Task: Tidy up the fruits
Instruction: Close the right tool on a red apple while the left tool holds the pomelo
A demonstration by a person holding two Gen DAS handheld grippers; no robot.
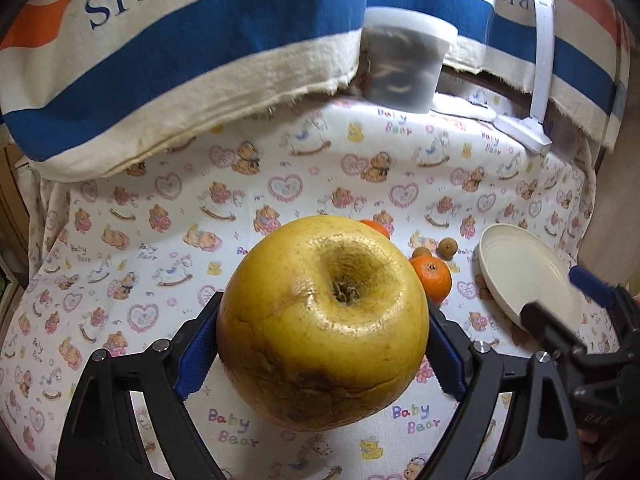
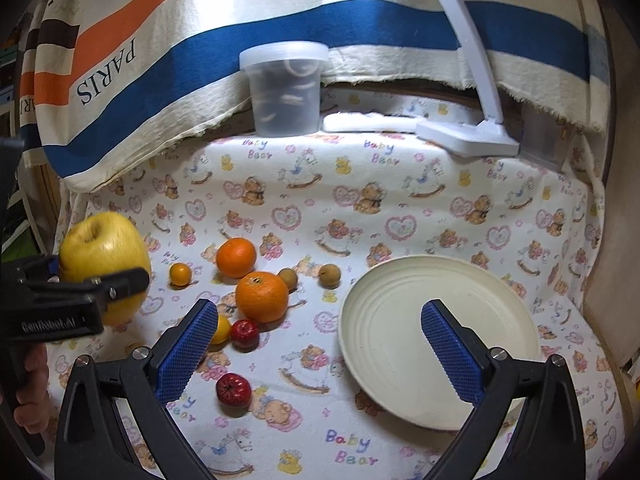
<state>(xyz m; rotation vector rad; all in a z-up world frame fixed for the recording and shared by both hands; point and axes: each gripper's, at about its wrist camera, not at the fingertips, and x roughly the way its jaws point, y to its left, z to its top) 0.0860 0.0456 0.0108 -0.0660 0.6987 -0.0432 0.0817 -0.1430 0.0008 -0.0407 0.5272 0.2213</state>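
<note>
My left gripper (image 1: 322, 344) is shut on a big yellow pomelo (image 1: 322, 320) and holds it above the cloth; it also shows in the right wrist view (image 2: 102, 252) at the left. My right gripper (image 2: 320, 344) is open and empty, above the left part of a cream plate (image 2: 400, 320), which holds nothing. On the cloth left of the plate lie two oranges (image 2: 262, 296) (image 2: 236, 257), two small red fruits (image 2: 234, 389) (image 2: 245, 333), a small yellow fruit (image 2: 222, 330), a small orange fruit (image 2: 180, 274) and two brown fruits (image 2: 329, 275) (image 2: 288, 278).
A lidded plastic tub (image 2: 285, 90) and a white desk lamp (image 2: 466, 136) stand at the back by a striped hanging cloth (image 2: 160, 64). The table wears a bear-print cloth (image 2: 360, 200). The plate (image 1: 528, 272) and my right gripper's finger (image 1: 548, 324) show in the left wrist view.
</note>
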